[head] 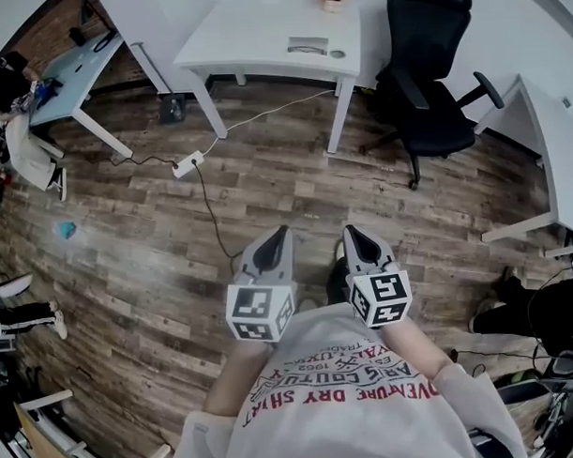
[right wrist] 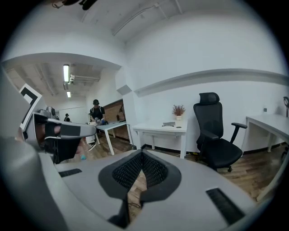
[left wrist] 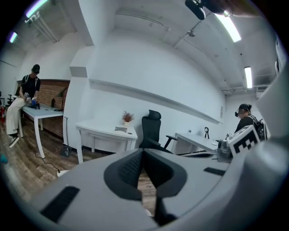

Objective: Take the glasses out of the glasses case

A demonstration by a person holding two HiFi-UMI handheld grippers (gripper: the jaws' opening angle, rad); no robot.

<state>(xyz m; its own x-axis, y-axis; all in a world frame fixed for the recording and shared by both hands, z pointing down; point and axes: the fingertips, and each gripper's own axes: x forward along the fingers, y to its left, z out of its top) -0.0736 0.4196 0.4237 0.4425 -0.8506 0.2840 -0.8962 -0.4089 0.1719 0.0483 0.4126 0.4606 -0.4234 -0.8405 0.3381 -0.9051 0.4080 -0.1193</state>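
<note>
I hold both grippers level in front of my chest, over the wooden floor. In the head view the left gripper (head: 283,233) and the right gripper (head: 348,231) stand side by side, pointing toward a white desk (head: 261,46). Both are shut with nothing between the jaws, as the left gripper (left wrist: 143,151) and the right gripper (right wrist: 142,153) show in their own views. A flat grey object (head: 307,46) lies on that desk, far beyond reach; whether it is the glasses case I cannot tell. No glasses are visible.
A black office chair (head: 431,68) stands right of the desk. A power strip (head: 186,164) with its cable lies on the floor ahead. Other white desks stand at the left (head: 70,71) and right (head: 556,148). A person (left wrist: 27,97) sits by the left desk.
</note>
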